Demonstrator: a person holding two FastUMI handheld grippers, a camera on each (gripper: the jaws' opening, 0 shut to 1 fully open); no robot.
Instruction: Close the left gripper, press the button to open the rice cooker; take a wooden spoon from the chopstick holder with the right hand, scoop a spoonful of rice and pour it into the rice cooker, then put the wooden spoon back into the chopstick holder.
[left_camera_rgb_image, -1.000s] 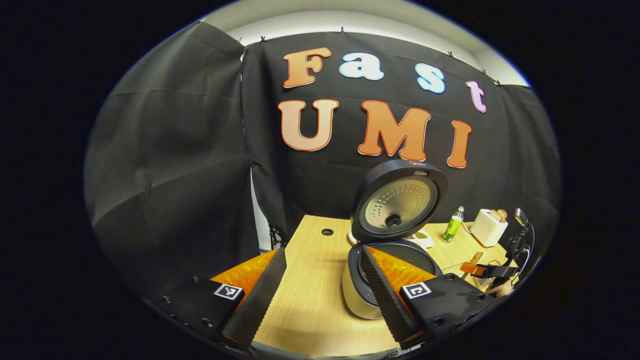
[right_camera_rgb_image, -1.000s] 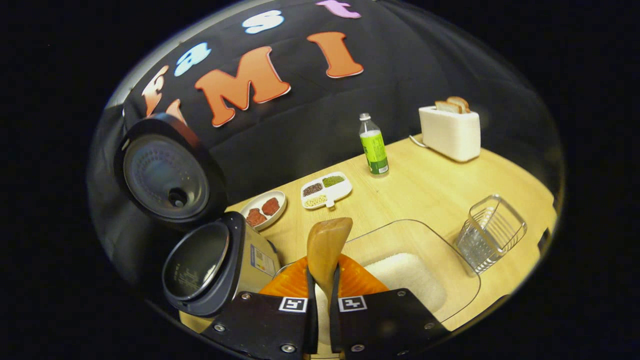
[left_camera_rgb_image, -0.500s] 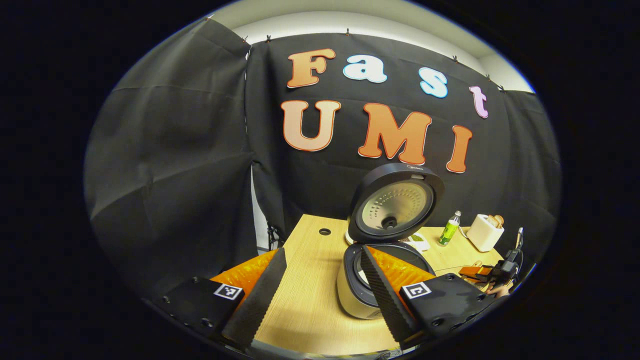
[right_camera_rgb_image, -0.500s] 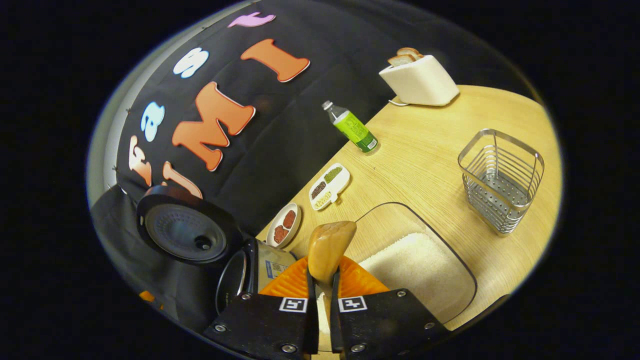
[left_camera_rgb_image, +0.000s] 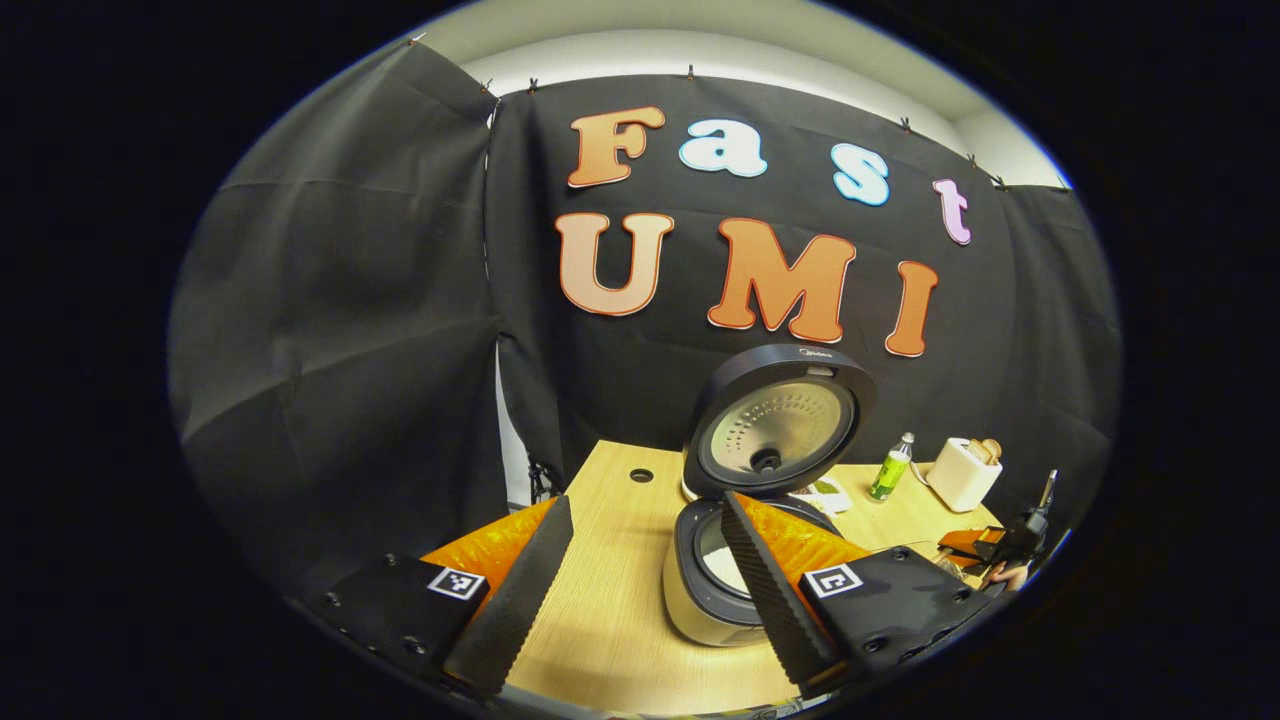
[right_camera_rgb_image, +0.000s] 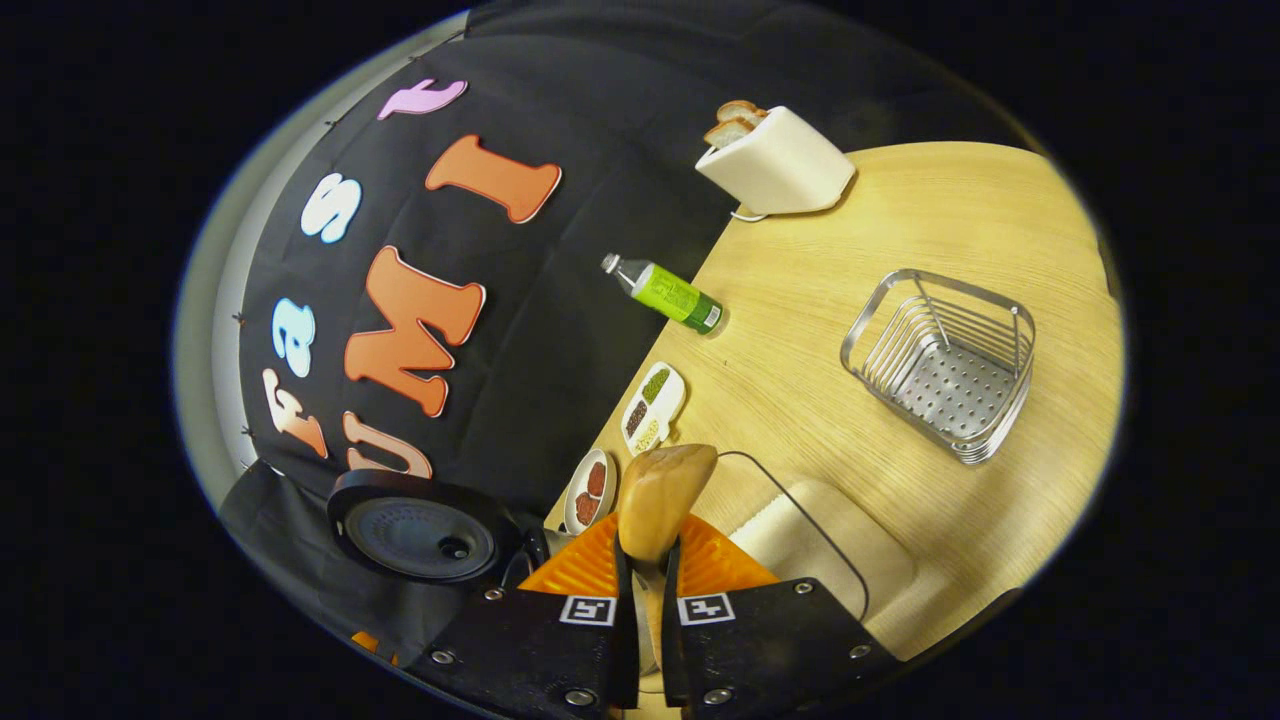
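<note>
Left tool (left_camera_rgb_image: 640, 585): two long black fingers (left_camera_rgb_image: 515, 595) with serrated inner faces, orange ribbed backing behind them, black mounting blocks with screw heads, each bearing a small square black-and-white marker. Right tool (right_camera_rgb_image: 640, 640): same black blocks, silver screws, paired square markers, orange ribbed backing.

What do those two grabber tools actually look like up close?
Each is a black block with small screws and a square black-and-white code tag on each half. The left gripper has two long black fingers with ridged faces, backed by orange ribbed plastic. The right gripper has the same black body, tags and orange backing.
</note>
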